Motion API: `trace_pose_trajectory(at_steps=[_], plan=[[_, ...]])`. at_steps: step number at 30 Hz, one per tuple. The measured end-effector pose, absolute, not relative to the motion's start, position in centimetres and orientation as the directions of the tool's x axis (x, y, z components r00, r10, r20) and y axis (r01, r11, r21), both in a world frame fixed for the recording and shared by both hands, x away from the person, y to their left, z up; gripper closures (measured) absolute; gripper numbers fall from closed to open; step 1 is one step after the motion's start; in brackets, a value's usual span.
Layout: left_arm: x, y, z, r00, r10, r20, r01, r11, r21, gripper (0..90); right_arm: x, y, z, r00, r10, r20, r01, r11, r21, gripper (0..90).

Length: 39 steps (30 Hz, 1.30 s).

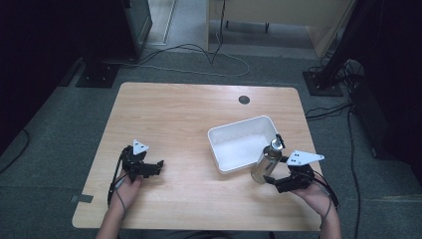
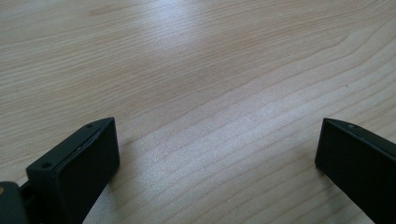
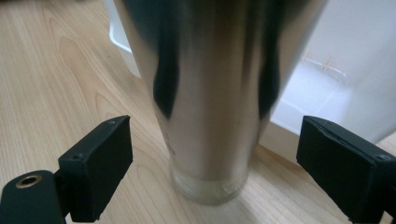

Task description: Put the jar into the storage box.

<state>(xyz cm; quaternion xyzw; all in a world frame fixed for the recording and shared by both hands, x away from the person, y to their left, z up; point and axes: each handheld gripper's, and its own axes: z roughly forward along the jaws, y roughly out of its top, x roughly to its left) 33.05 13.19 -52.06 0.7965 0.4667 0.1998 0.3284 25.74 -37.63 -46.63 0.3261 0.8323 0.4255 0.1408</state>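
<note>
A tall steel bottle (image 1: 265, 162) with a black cap stands upright on the wooden table (image 1: 179, 114), right against the near corner of a white bin (image 1: 242, 143). My right gripper (image 1: 272, 182) sits just in front of the bottle's base. In the right gripper view the bottle (image 3: 210, 107) rises ahead of the wide-apart jaws, and neither pad touches it. The white bin's wall (image 3: 327, 93) stands behind it. My left gripper (image 1: 155, 166) rests low over bare wood at the table's left, and in the left gripper view its jaws stand wide apart with nothing between them.
The white bin looks empty inside. A small round grommet (image 1: 244, 99) sits in the tabletop near the far edge. Black stands and loose cables lie on the grey floor around the table.
</note>
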Motion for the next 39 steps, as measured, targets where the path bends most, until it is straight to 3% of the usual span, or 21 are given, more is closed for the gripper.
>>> trace_pose_trajectory(at_steps=[9,11,19,29,39], plan=[[33.0,13.2,-52.1,0.484,0.875,0.011,0.612,-0.348,0.71,0.0,26.0,-37.1,-46.9,-0.736,0.674,0.057,0.408,0.375,0.833,10.6],[33.0,13.2,-52.1,0.484,0.875,0.011,0.612,-0.348,0.71,0.0,26.1,-36.9,-46.9,-0.74,0.67,0.055,0.399,0.372,0.838,14.9],[33.0,13.2,-52.1,0.484,0.875,0.011,0.612,-0.348,0.71,0.0,26.2,-36.4,-47.0,-0.739,0.67,0.072,0.396,0.345,0.851,17.6],[33.1,13.2,-52.1,0.484,0.875,0.011,0.613,-0.348,0.71,0.0,26.3,-36.4,-47.1,-0.717,0.691,0.094,0.394,0.291,0.872,32.0],[33.1,13.2,-52.1,0.484,0.875,0.011,0.613,-0.348,0.71,0.0,26.1,-36.3,-47.0,-0.713,0.697,0.076,0.383,0.296,0.875,33.2]])
